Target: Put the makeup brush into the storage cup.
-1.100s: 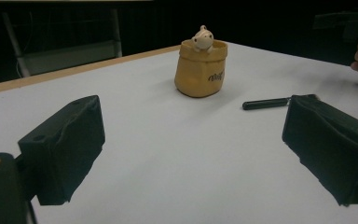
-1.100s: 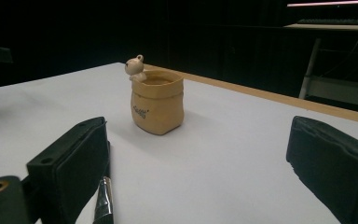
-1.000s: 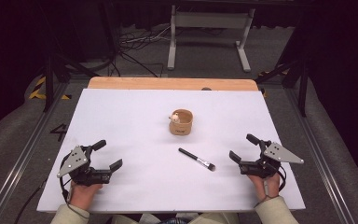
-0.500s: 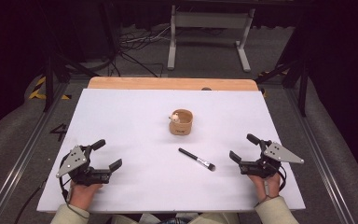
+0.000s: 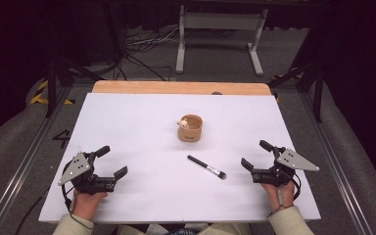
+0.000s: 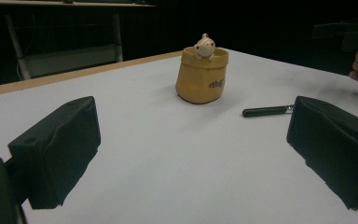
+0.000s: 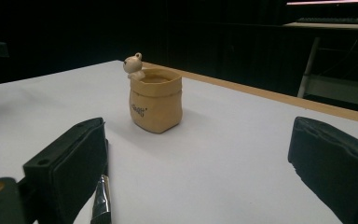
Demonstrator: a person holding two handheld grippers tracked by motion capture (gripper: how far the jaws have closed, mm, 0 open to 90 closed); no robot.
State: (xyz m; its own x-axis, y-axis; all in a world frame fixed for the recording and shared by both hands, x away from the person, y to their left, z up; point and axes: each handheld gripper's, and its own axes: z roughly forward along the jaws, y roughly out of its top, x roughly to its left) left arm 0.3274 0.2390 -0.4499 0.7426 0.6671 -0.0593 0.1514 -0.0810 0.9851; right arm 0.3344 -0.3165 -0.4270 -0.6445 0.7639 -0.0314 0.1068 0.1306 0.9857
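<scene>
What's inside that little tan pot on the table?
A small figurine perches at the rim of the tan pot. The inside looks empty near the top; the pot's wall hides the bottom.

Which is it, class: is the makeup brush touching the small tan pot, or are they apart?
Apart. The high view shows bare white table between the makeup brush and the tan pot; the left gripper view shows the same gap.

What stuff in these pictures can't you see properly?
- Brush: in the right gripper view its bristle end is cut off by the bottom edge and its handle hides behind a jaw; in the left gripper view a jaw covers its bristle end.
- Pot: the lettering on it is too small and blurred to read in both gripper views.
- Inside the pot: hidden by its wall in the left gripper view; too small in the high view.
</scene>
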